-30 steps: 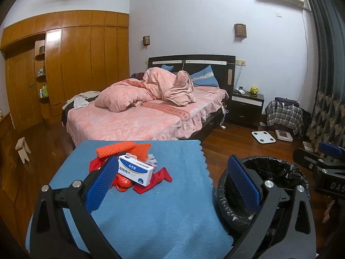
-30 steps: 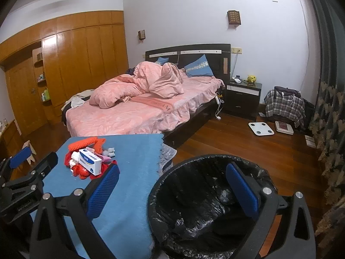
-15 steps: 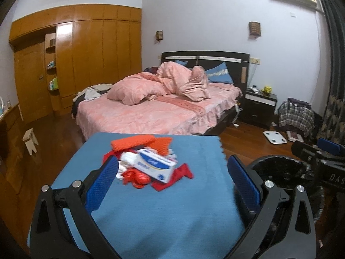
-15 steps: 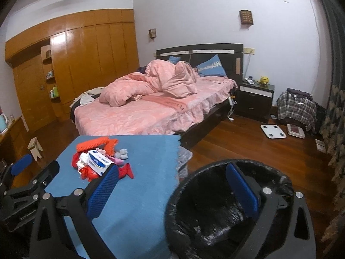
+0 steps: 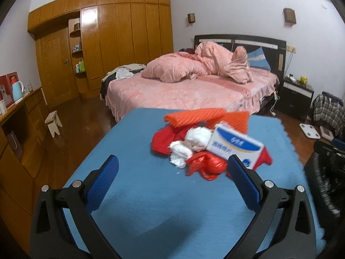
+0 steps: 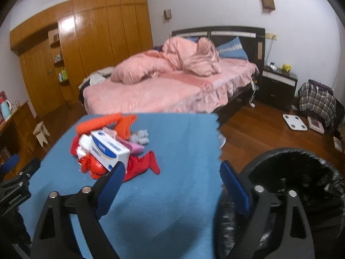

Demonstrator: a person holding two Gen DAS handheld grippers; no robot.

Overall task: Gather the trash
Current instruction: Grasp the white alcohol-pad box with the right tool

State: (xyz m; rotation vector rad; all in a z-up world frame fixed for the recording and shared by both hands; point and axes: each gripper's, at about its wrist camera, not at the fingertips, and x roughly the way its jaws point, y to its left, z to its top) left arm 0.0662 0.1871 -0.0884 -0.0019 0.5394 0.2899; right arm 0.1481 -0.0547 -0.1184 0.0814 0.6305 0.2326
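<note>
Both grippers empty: left wide, right closing.

Bedroom interior. Far wall white, bearing two small wall lamps; left wall filled by a wooden wardrobe with open shelves. A bed (pink quilt heaped, blue pillow at the dark headboard) stands centre-far. Dark nightstand to its right; white scale on the polished wood floor; small stool at left.

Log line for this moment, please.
phase: approach | left gripper: open, empty | right gripper: closing, empty | trash pile: on blue cloth | bin: right of table
</note>
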